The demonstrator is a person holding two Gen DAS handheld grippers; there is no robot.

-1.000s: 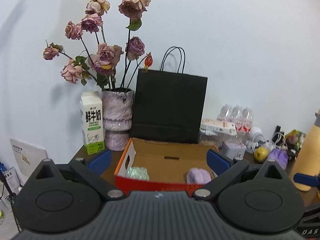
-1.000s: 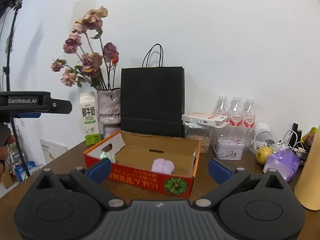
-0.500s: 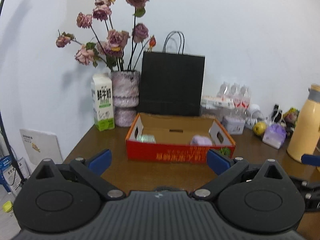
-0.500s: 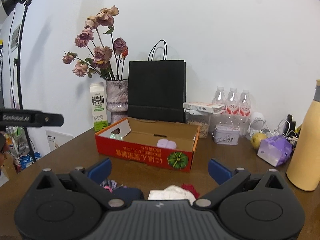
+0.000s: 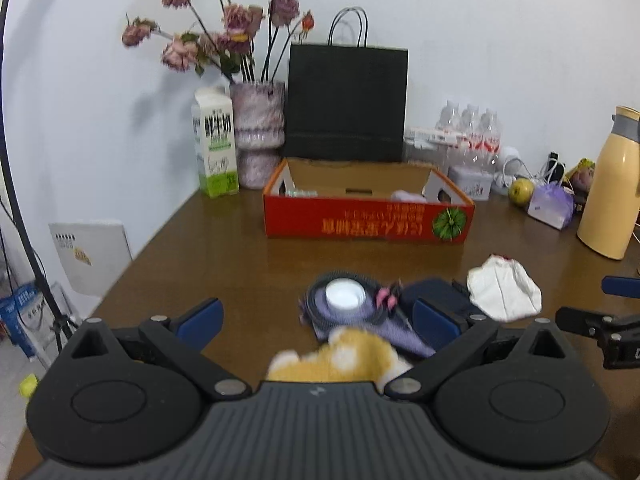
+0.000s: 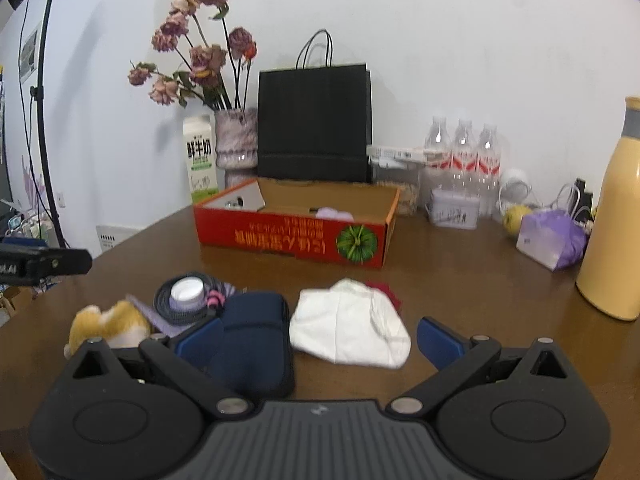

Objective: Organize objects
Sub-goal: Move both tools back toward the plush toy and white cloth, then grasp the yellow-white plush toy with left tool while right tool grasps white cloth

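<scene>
Both grippers hang over a brown table (image 5: 224,248) with nothing between their blue pads. The left gripper (image 5: 316,316) has its fingers spread wide at the bottom of the left view, and the right gripper (image 6: 318,336) is spread just as wide at the bottom of the right view. A loose pile of things lies in the lower middle of both views: a yellow and white plush toy (image 5: 340,358) nearest the left gripper, a coiled dark cable (image 6: 180,304) around a small jar with a white lid (image 5: 344,294), a dark blue pouch (image 6: 252,340) touching the coil, and a crumpled white cloth (image 6: 352,330) just beside the pouch, with a bit of red fabric (image 6: 386,290) showing behind it. Above them, in the centre of each view, stands an open red cardboard box (image 5: 368,224) with yellow Chinese print that reads upside down and a green pumpkin picture at its right end; a pale purple item (image 6: 332,213) lies inside. Behind the box a black paper bag (image 5: 346,100) leans at the wall, with a vase of dried roses (image 5: 258,132) and a milk carton (image 5: 214,144) printed 鲜牛奶 to its left. To the right are three water bottles (image 6: 464,156) with red labels, a small tin (image 6: 454,210), a yellow fruit (image 6: 514,218), a purple bag (image 6: 552,240) and a tall cream flask (image 6: 618,224). At the left edge of the right view the other gripper's black bar shows the letters "AI"; the rest is cut off.
</scene>
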